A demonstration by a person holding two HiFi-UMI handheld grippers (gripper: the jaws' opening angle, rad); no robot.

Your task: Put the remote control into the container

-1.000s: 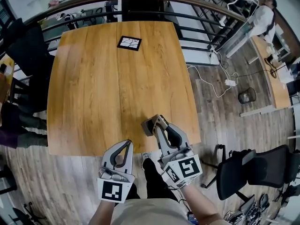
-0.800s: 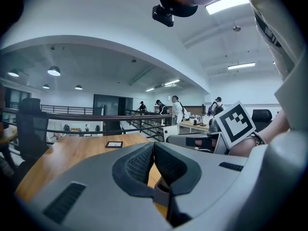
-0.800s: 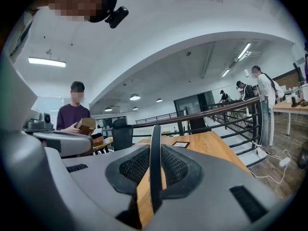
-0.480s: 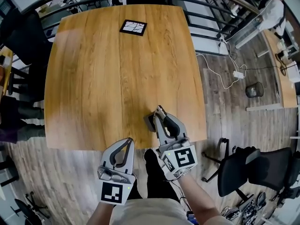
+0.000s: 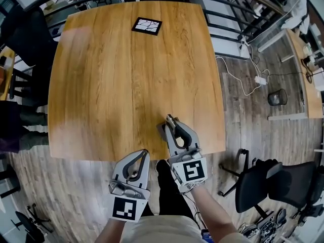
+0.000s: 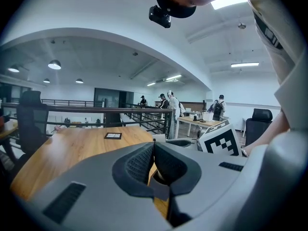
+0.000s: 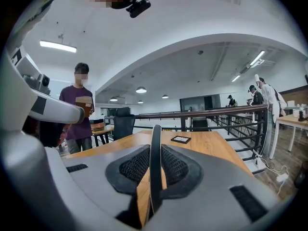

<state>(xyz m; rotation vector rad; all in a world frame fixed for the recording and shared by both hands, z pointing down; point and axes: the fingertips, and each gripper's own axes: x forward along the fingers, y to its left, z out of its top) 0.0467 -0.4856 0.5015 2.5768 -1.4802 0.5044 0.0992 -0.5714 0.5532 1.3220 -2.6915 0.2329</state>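
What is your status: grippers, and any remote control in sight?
Both shut, empty: left gripper off table, right gripper over its near edge. No remote, no container visible. Only a black card, far side.

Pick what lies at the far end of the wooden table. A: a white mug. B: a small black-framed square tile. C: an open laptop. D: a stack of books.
B: the head view shows a small black-framed square tile lying flat at the far end of the table, and the right gripper view shows it there too.
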